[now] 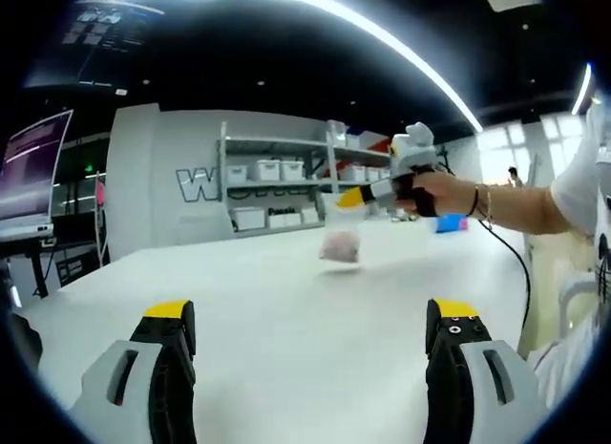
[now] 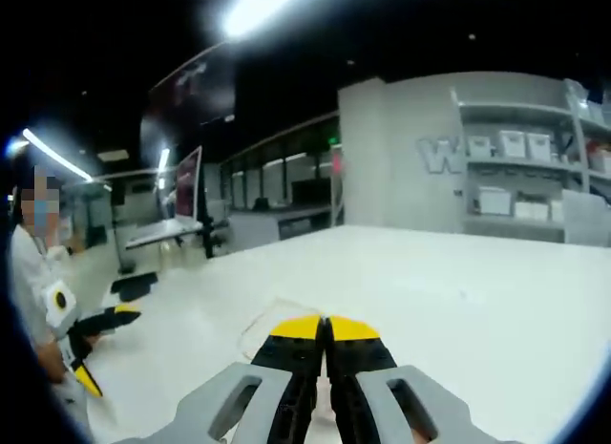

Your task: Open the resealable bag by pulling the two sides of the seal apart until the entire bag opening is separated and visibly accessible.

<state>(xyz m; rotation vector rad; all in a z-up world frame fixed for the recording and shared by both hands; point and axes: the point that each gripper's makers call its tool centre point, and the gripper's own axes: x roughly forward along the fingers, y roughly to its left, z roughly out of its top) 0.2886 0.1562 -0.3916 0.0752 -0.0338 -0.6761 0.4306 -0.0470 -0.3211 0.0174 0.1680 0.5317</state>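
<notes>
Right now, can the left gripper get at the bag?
Probably yes. The left gripper is open, with bare white table between it and the bag, which hangs from the shut right gripper above the table. Nothing stands between.

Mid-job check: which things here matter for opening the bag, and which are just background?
Part of the job:
- resealable bag, hanging above the white table
- right tongs, shut on the bag's top edge
- left tongs, open and apart from the bag

Just lying about:
- shelf with white bins
- monitor
- blue object on the table's far side
</notes>
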